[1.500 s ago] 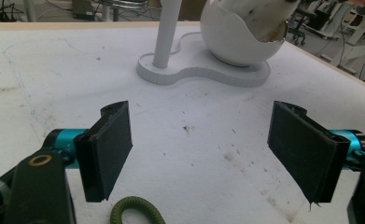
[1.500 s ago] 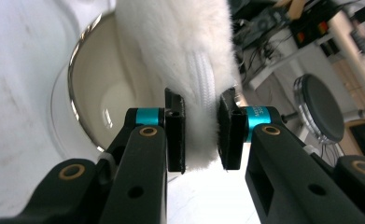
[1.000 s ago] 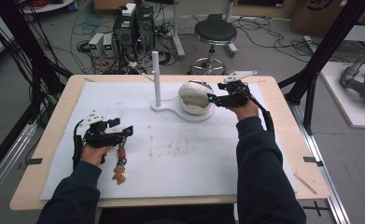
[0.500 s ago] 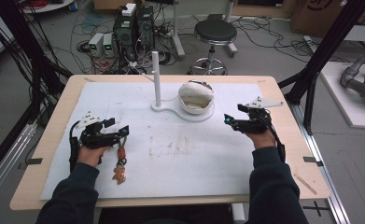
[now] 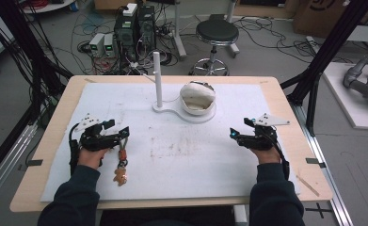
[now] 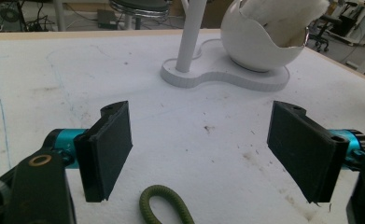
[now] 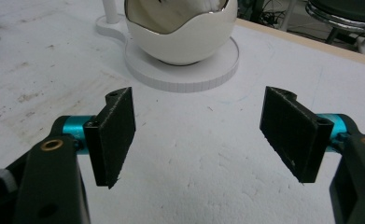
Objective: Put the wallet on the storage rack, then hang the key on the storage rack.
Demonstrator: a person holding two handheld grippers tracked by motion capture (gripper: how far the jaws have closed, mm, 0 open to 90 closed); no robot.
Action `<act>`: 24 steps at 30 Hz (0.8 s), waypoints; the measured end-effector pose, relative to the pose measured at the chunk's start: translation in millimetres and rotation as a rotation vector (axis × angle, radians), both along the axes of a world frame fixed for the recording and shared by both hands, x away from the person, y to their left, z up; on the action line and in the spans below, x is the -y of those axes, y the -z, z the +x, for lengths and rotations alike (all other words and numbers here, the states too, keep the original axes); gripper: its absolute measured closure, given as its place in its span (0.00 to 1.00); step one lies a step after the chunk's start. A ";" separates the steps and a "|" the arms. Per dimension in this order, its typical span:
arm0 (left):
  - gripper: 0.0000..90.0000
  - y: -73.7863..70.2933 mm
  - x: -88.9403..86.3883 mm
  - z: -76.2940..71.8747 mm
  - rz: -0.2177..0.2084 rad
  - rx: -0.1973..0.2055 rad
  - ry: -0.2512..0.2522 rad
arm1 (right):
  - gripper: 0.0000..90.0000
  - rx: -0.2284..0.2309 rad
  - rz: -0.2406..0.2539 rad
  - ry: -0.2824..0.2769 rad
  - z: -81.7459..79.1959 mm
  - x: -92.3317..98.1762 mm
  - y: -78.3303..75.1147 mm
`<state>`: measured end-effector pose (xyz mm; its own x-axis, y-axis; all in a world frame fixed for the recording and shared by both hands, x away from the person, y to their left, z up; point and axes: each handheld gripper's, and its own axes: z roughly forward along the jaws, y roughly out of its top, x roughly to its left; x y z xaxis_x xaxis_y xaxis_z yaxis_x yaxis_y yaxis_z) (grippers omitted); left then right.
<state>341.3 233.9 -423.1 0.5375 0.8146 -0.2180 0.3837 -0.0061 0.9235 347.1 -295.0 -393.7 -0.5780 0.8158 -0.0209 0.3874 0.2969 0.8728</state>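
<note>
A charm on a green cord loop [image 5: 121, 165] lies on the white mat at the near left, with orange and brown pieces on it. My left gripper [image 5: 117, 130] stands open just above its top end. In the left gripper view the green loop [image 6: 165, 206] lies on the mat below the gap between the open jaws of the left gripper [image 6: 201, 140]. A white egg-shaped bowl [image 5: 197, 97] with white padding sits on a stand with an upright post [image 5: 157, 78]. My right gripper [image 5: 238, 128] is open at the near right, and in its own view the right gripper [image 7: 201, 130] holds nothing, with the bowl [image 7: 180, 32] ahead.
The white mat [image 5: 186, 150] covers most of the wooden table [image 5: 294, 141]. The stand's flat base [image 7: 185, 72] lies a short way in front of the right jaws. Black frame poles, cables, computers and a stool [image 5: 216, 33] stand beyond the far edge.
My right gripper has pulled back from beside the egg bowl to the near right of the mat. The left gripper has barely shifted, and the charm lies where it was.
</note>
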 end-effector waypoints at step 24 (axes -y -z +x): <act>0.26 4.6 2.9 -2.5 0.080 -0.136 -0.047 | 0.31 -0.010 -0.035 0.025 -4.5 -4.5 14.3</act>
<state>338.8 231.0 -427.7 0.4684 0.8557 -0.2199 0.5070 -0.0565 0.8601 342.6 -290.5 -408.0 -0.5579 0.8288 -0.0443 0.4039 0.3177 0.8579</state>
